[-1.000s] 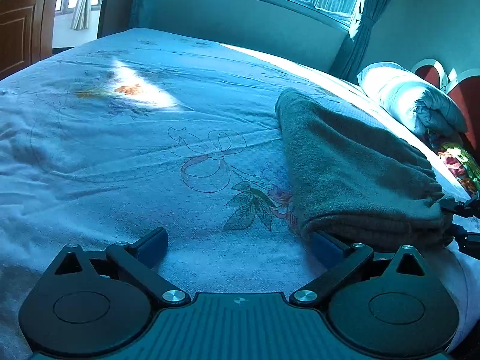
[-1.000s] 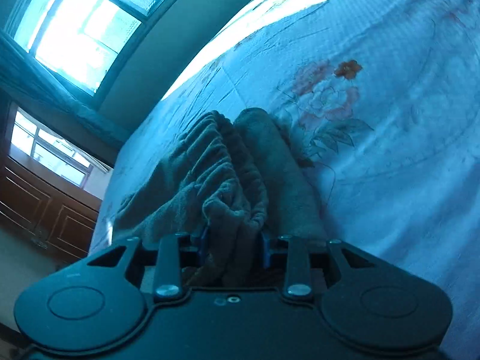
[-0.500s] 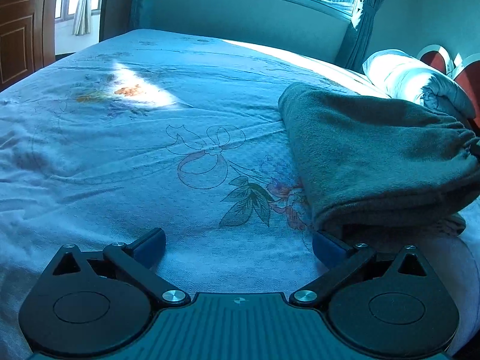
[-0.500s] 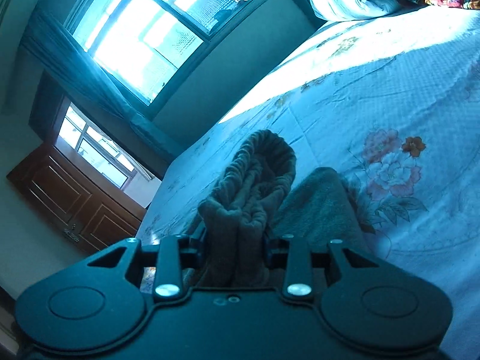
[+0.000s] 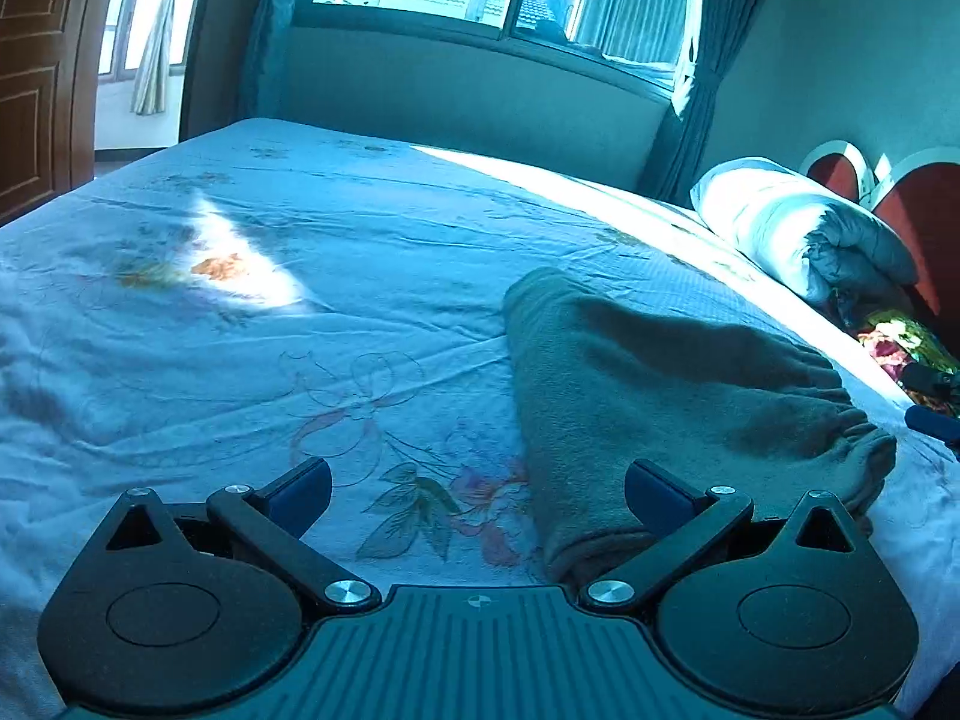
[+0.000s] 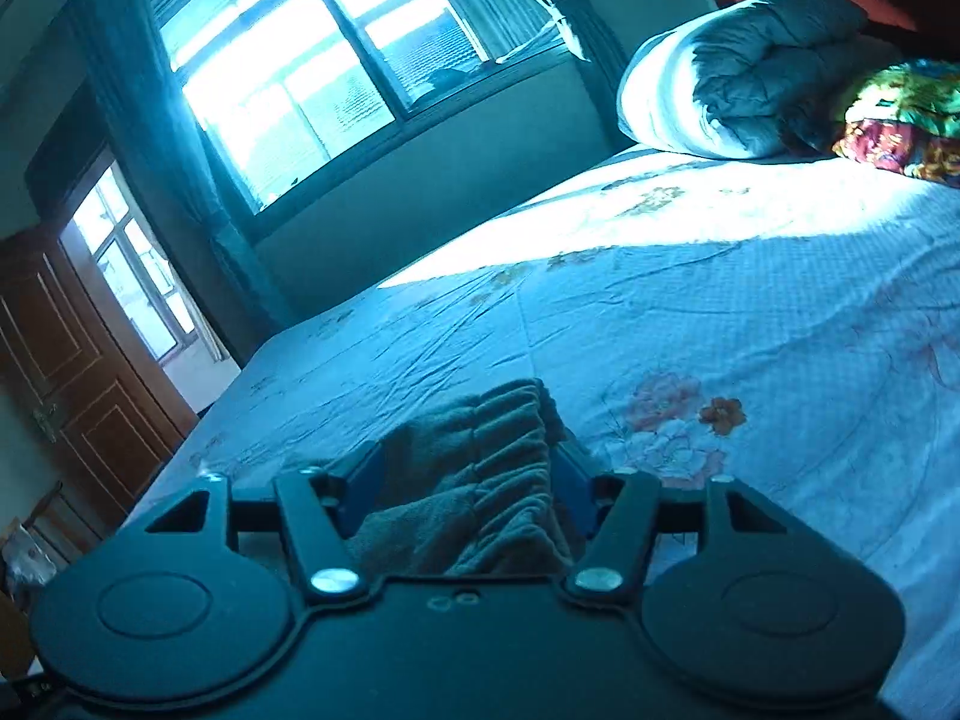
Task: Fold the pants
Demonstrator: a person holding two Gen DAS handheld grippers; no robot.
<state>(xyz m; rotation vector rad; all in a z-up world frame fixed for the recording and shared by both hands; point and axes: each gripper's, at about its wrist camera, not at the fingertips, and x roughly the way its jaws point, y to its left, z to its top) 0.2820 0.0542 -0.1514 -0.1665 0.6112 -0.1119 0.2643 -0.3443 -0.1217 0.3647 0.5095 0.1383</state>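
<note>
The grey pants [image 5: 648,384] lie folded on the right part of the bed [image 5: 312,312], on a sheet with flowers, and the gathered waistband points to the right edge. The left gripper [image 5: 477,489] hangs above the sheet with its jaws wide apart and nothing between them; its right finger is over the near edge of the pants. The right gripper [image 6: 465,483] has the waistband of the pants between its blue pads [image 6: 363,480]. Its jaws have just been opening, and the cloth still fills the gap; I cannot tell if the pads press on it. A rolled quilt [image 6: 738,78] lies at the head of the bed, well apart from the pants.
</note>
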